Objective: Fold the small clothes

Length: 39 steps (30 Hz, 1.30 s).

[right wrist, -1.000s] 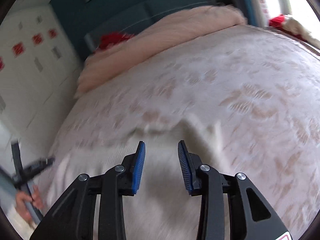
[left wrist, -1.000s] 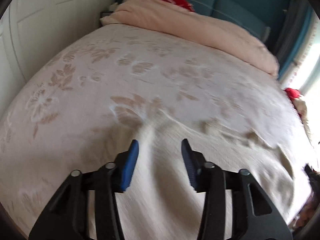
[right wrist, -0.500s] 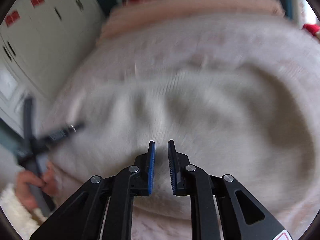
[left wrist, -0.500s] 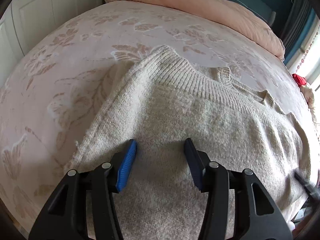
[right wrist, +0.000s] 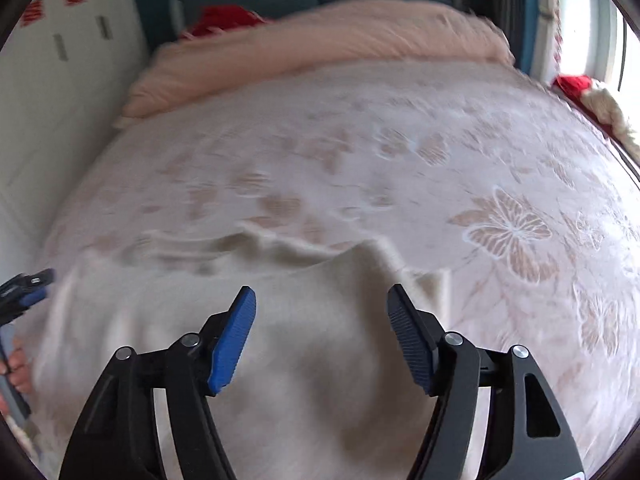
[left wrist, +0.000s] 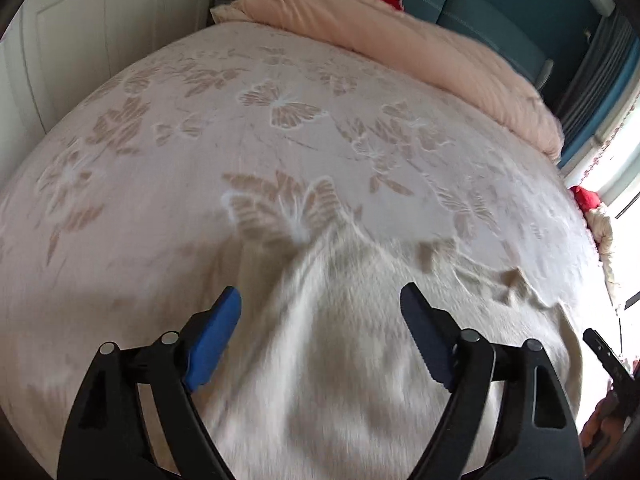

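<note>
Left wrist view first: bed [left wrist: 168, 184] filling the frame under a butterfly-patterned cover, serving as the folding surface. Cream knit garment [left wrist: 352, 344] spread flat near the front edge, presumably laid out for a first fold. Left hand-held gripper [left wrist: 320, 304] spread wide above it, pinching nothing, probably poised over one side to pick an edge. Right hand-held gripper [right wrist: 320, 306] equally spread, empty, over the opposite side. Right wrist view alone catching the garment's far rippled edge and a squared corner; left view alone showing the peak nearest the butterfly. Much motion blur.
</note>
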Each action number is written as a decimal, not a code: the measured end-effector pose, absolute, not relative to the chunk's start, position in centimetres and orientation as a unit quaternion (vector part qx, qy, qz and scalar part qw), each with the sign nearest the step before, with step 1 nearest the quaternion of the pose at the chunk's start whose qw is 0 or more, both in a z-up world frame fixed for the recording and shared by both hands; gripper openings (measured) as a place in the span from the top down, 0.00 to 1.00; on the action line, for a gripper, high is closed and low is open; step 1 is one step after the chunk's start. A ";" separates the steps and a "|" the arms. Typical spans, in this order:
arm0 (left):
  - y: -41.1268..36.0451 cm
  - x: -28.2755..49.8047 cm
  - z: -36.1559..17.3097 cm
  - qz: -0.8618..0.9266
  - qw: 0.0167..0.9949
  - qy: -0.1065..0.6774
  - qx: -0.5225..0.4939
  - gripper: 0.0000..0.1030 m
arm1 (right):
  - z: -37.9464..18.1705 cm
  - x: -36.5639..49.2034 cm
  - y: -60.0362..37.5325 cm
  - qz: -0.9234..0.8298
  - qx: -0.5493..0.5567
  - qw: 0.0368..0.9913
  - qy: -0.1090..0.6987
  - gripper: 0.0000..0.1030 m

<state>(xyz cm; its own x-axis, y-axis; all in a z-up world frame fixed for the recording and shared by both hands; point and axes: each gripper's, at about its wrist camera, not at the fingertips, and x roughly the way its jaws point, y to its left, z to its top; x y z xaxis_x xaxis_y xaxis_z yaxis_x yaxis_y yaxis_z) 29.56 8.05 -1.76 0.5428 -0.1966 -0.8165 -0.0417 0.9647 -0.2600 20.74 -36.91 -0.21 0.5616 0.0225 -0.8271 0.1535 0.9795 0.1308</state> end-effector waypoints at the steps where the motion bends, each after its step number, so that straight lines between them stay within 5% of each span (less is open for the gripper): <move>1: 7.6 30.9 -2.5 -0.047 0.863 0.489 -0.116 0.22 | -1.3 21.6 -37.6 -0.051 0.094 0.871 0.480 0.33; 2: 7.3 31.9 -3.3 -0.046 0.858 0.501 -0.108 0.24 | -2.5 22.1 -38.0 -0.060 0.088 0.861 0.497 0.34; 3: 7.0 32.6 -4.2 -0.050 0.850 0.514 -0.105 0.43 | -3.7 22.3 -38.3 -0.051 0.085 0.851 0.516 0.40; 4: 6.5 32.9 -4.8 -0.058 0.842 0.525 -0.106 0.61 | -4.9 22.7 -38.2 -0.039 0.084 0.837 0.539 0.89; 5: 6.3 33.1 -5.2 -0.065 0.836 0.535 -0.107 0.92 | -4.7 22.4 -38.0 -0.031 0.086 0.838 0.537 0.92; 12: 7.9 32.3 2.4 -0.091 0.884 0.441 -0.128 0.92 | 4.5 19.9 -40.9 -0.015 0.149 0.912 0.382 0.93; 17: 7.4 36.1 -2.6 -0.038 0.853 0.513 -0.090 0.88 | -6.5 24.1 -43.5 -0.069 0.150 0.835 0.525 0.91; 20: 6.4 35.4 -5.8 -0.002 0.837 0.545 -0.053 0.82 | -4.9 22.2 -42.3 -0.086 0.127 0.860 0.486 0.84; 22: 6.3 33.1 -3.1 0.001 0.868 0.493 -0.065 0.57 | -1.2 20.4 -40.1 -0.085 0.091 0.886 0.446 0.82; 23: 6.3 31.9 -1.5 -0.003 0.880 0.469 -0.069 0.34 | 0.3 19.3 -38.5 -0.070 0.080 0.898 0.428 0.81; 24: 6.0 30.3 0.2 -0.009 0.895 0.440 -0.073 0.29 | 1.8 18.1 -36.1 -0.031 0.079 0.907 0.413 0.81; 28: 3.1 25.7 2.4 -0.068 0.899 0.423 -0.089 0.29 | 0.6 17.1 -28.4 0.098 0.113 0.885 0.441 0.82; 32: 0.1 24.2 -2.5 -0.061 0.866 0.491 -0.067 0.31 | -6.4 17.7 -24.6 0.105 0.096 0.846 0.514 0.92; 39: -0.2 22.6 -5.2 -0.050 0.863 0.502 -0.011 0.31 | -1.1 14.1 -30.1 0.051 0.150 0.878 0.452 0.86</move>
